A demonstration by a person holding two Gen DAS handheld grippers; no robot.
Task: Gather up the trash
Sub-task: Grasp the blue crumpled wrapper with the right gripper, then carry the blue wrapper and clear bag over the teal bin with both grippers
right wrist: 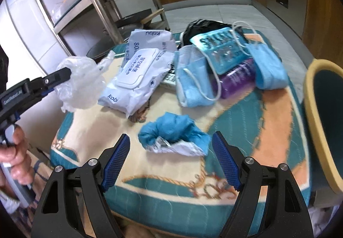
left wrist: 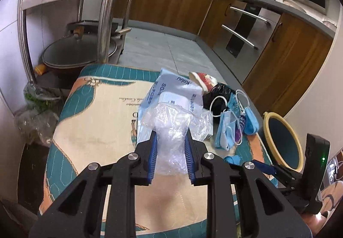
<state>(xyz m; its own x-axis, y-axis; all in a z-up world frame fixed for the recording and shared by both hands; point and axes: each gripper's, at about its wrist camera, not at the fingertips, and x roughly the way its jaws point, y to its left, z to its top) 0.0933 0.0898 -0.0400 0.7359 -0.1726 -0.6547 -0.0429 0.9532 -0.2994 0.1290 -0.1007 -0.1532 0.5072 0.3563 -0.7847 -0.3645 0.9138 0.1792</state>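
Note:
My left gripper is shut on a crumpled clear plastic bag, held above the patterned cloth; it also shows in the right wrist view at the left. My right gripper is open, its jaws either side of a crumpled blue glove with paper on the cloth. Beyond lie a white wet-wipes pack, blue face masks, a blue packet, a purple wrapper and a black bag.
A yellow-rimmed bin stands at the right of the cloth-covered table; it also shows in the left wrist view. A steel rack with a wok is at the left. Wooden cabinets line the back.

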